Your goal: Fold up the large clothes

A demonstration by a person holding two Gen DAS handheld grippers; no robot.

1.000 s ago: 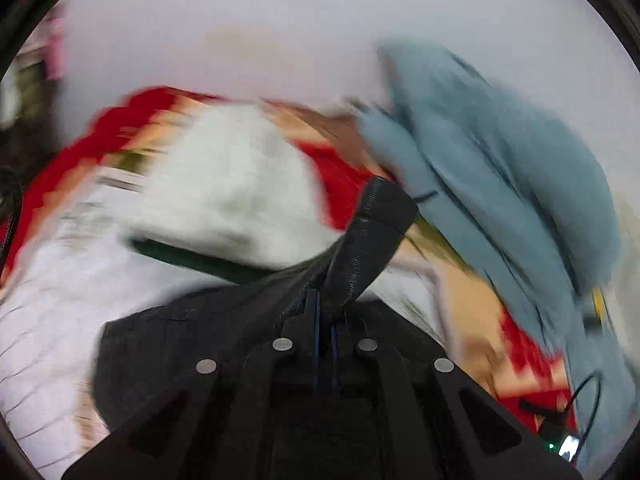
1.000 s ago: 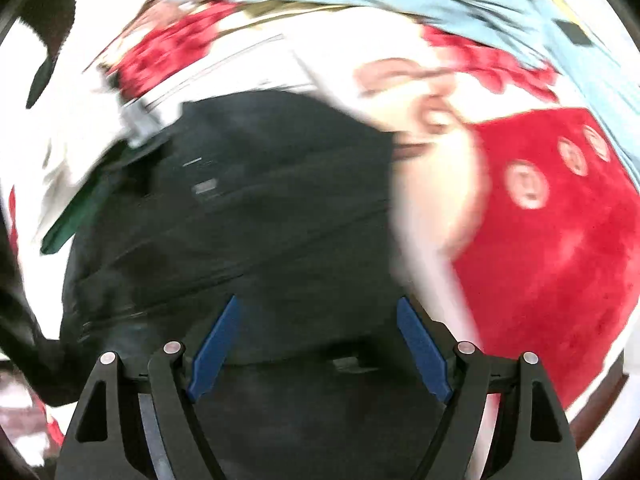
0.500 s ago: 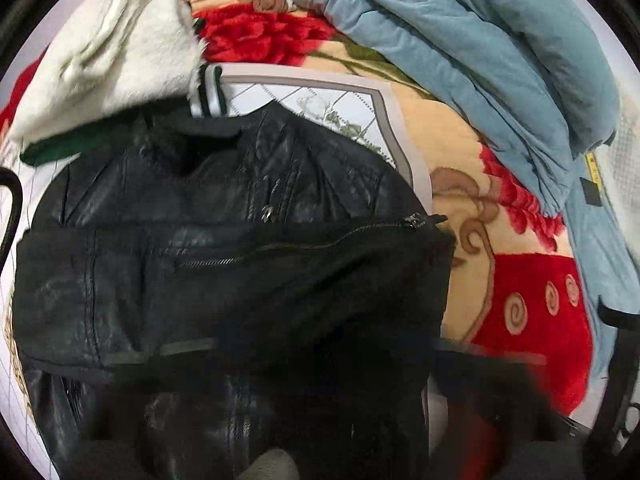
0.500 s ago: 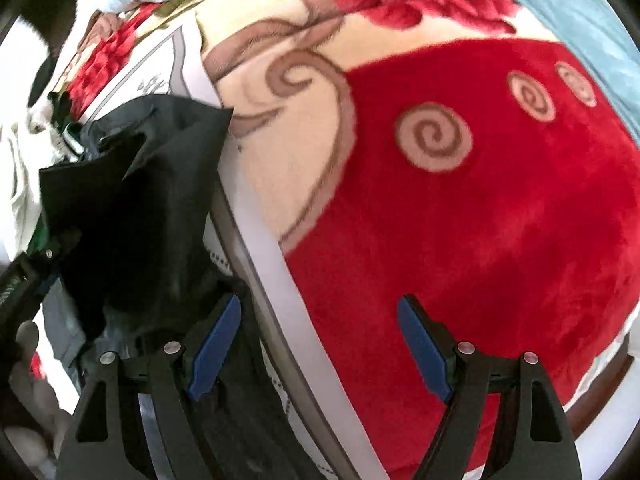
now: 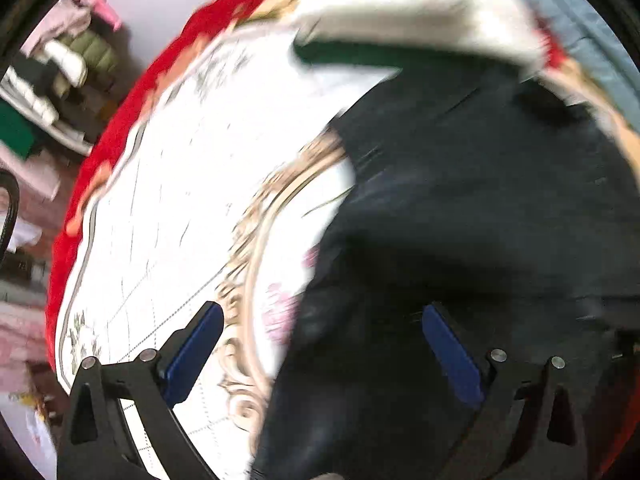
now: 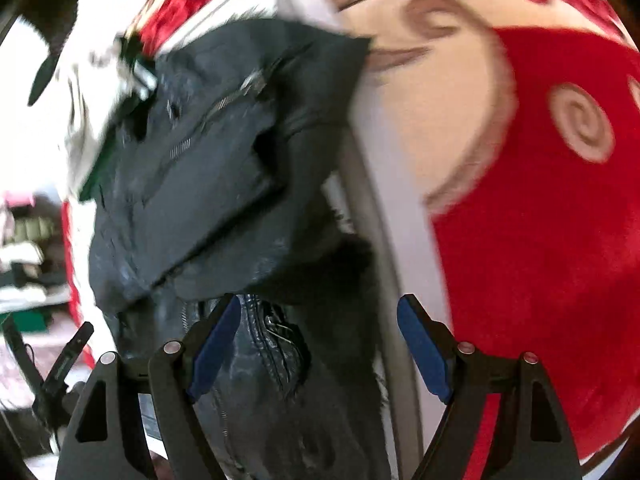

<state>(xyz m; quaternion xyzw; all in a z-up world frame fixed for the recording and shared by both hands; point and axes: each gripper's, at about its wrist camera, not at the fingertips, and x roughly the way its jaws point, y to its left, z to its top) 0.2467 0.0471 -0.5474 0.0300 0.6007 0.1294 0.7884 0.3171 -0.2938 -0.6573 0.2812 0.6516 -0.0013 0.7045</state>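
A black leather jacket (image 5: 460, 240) lies bunched on a patterned blanket; in the right wrist view the jacket (image 6: 224, 168) shows its zipper and a folded-over flap. My left gripper (image 5: 320, 344) is open, its jaws wide apart over the jacket's left edge and the white part of the blanket. My right gripper (image 6: 316, 344) is open, jaws apart over the jacket's lower right edge. Neither holds anything. Both views are blurred by motion.
The blanket (image 6: 540, 240) is red, cream and white with swirl motifs. A white fluffy garment (image 5: 420, 12) with a green band lies beyond the jacket, blue-grey fabric (image 5: 580, 28) at the far right. Shelves with clothes (image 5: 48, 92) stand at left.
My left gripper was shut on the jacket one second ago; it has let go and swung left, jaws now wide. The jacket has dropped onto the blanket. The right gripper stayed open and shifted over the jacket's edge.
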